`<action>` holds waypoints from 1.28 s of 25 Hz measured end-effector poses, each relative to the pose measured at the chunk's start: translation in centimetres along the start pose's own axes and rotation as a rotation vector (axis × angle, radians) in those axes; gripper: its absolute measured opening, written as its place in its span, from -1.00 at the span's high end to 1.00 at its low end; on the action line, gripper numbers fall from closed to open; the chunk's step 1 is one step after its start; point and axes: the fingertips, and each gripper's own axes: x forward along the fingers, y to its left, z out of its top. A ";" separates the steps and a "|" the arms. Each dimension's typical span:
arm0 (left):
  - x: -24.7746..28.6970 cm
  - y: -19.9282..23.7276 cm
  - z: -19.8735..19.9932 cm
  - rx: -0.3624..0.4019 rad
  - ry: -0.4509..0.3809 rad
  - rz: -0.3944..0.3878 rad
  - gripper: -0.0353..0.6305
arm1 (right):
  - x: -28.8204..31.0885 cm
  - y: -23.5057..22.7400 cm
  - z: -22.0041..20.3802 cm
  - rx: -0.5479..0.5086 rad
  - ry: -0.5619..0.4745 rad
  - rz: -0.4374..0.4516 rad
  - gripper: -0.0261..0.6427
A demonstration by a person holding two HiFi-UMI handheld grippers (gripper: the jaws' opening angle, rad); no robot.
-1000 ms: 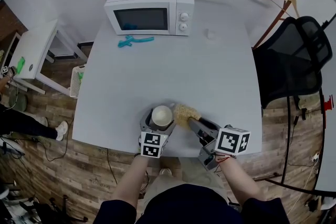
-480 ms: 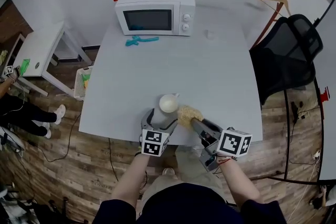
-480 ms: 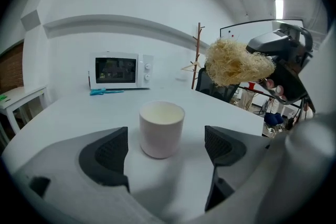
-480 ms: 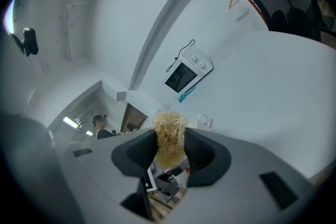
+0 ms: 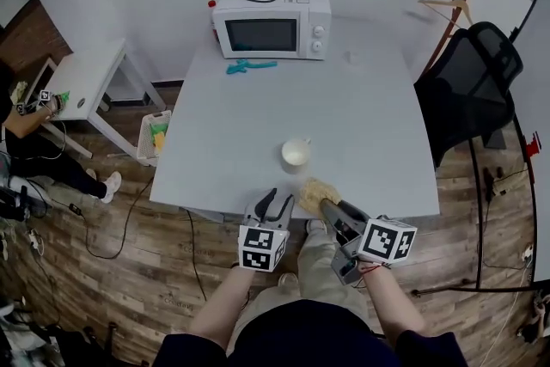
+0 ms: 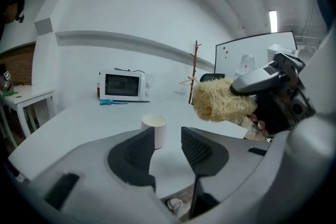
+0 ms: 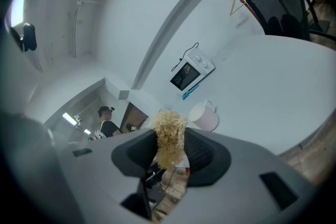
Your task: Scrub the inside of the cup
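Released since a second ago, the cup (image 5: pixel 296 153) now stands upright and alone on the white table (image 5: pixel 369 116). It is well ahead of both tools, which have drawn back to the table's near edge. The left gripper (image 5: pixel 279 199) has just been closing its jaws to a narrow gap with nothing between them. The right gripper (image 5: pixel 329 207) clamps the yellow fibrous scrubber (image 5: pixel 314 192), clear of the cup.
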 end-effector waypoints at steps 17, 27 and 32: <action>-11.2 -2.6 0.9 -0.135 -0.053 0.012 0.84 | -3.5 4.1 -5.5 -0.302 -0.090 -0.070 0.45; -12.1 -3.6 0.8 -0.133 -0.045 -0.026 0.84 | -4.6 4.5 -6.5 -0.346 -0.085 -0.093 0.45; -11.9 -3.8 0.8 -0.137 -0.039 -0.043 0.84 | -4.6 4.9 -6.3 -0.341 -0.091 -0.082 0.45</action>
